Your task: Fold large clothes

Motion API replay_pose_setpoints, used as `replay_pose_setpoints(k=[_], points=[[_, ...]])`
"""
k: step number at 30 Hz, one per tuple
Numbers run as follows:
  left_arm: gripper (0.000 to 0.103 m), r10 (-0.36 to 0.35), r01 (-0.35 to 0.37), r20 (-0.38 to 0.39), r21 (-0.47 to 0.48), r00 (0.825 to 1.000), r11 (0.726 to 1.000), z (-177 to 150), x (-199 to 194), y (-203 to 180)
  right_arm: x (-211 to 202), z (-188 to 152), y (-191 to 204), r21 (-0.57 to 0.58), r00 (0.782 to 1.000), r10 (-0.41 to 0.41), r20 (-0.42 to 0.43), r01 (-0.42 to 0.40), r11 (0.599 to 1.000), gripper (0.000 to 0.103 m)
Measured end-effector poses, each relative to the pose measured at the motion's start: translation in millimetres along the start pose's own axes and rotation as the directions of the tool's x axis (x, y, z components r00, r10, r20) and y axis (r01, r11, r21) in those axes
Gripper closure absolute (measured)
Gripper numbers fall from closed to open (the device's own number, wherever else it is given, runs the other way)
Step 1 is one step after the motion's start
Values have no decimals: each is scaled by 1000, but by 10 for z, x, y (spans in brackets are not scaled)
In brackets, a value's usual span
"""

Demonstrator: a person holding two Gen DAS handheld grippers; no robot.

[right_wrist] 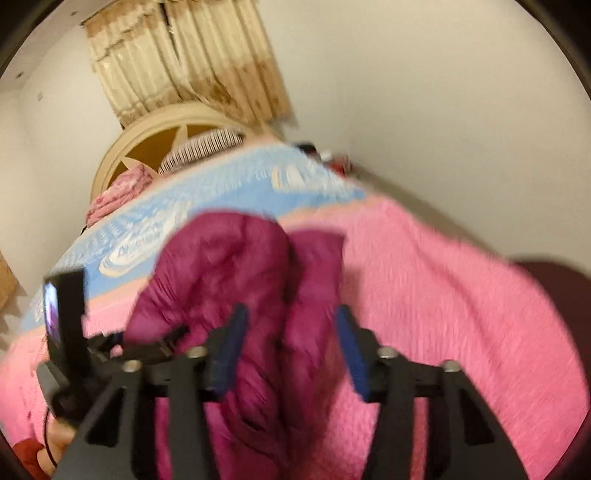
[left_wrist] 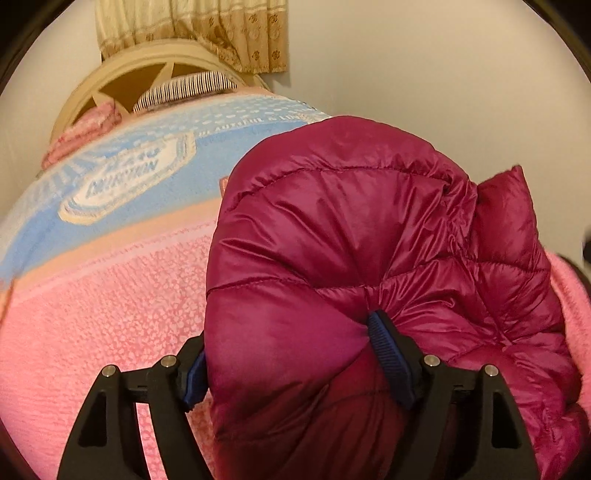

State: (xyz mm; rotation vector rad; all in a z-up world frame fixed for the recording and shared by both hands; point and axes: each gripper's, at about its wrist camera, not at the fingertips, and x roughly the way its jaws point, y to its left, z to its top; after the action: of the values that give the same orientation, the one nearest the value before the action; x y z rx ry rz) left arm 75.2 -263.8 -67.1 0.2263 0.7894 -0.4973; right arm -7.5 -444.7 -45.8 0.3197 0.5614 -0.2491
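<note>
A magenta quilted puffer jacket (left_wrist: pixel 351 236) lies bunched on a pink and blue bedspread (left_wrist: pixel 110 295). My left gripper (left_wrist: pixel 288 354) is shut on a thick fold of the jacket, which bulges between and over its blue pads (left_wrist: pixel 388 354). In the blurred right wrist view the same jacket (right_wrist: pixel 236 273) lies ahead, and a strip of it runs between the jaws of my right gripper (right_wrist: pixel 288 347). Its blue pads (right_wrist: pixel 351 350) stand apart on either side of the fabric. The left gripper's body (right_wrist: pixel 62 325) shows at the left.
A cream headboard (left_wrist: pixel 122 70) with a striped pillow (left_wrist: pixel 184 88) stands at the far end of the bed. A curtain (left_wrist: pixel 221 33) hangs behind it. A white wall runs along the bed's right side. Small items (right_wrist: pixel 332 158) sit at the far right corner.
</note>
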Motion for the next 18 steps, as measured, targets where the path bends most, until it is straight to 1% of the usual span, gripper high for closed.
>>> replay_pose_setpoints(k=[1,3,4,5,6,8,10,15,17,18], points=[[25,15,-15,5,16,1000,1000,-5,-12,-32,44,88,102,-27,1000,0,3,0,1000,57],[25,26,-26,6,28,1000,999,-15,-16,-46,259,202,289,-78,1000,-3,-25,1,997,58],[25,26,-26,2,26,1000,999,-18,-12,-44,387,216,355,-90,999,-1,-41,-3,996,59],[24,24,-23,-2,23,1000,999,-19,-5,-38,454,162,375,-85,998,-1,-61,-5,996,62],[24,22,-21,-5,20,1000,1000,-29,-18,-49,628,181,384,-71,996,-15,-91,8,997,65],[24,17,-17,-13,11,1000,1000,-14,18,-22,829,131,328,-55,990,-61,-128,54,997,67],[24,19,-19,-12,11,1000,1000,5,55,-8,1022,113,284,-44,983,-89,-158,83,996,67],[22,37,-37,-13,19,999,999,33,104,-47,1153,-8,38,47,972,-72,-222,84,995,67],[22,40,-39,-16,19,999,999,42,121,-57,1218,-64,2,66,969,-78,-234,96,993,67],[22,41,-41,-18,19,999,999,50,133,-53,1241,-85,11,63,968,-95,-233,113,992,67]])
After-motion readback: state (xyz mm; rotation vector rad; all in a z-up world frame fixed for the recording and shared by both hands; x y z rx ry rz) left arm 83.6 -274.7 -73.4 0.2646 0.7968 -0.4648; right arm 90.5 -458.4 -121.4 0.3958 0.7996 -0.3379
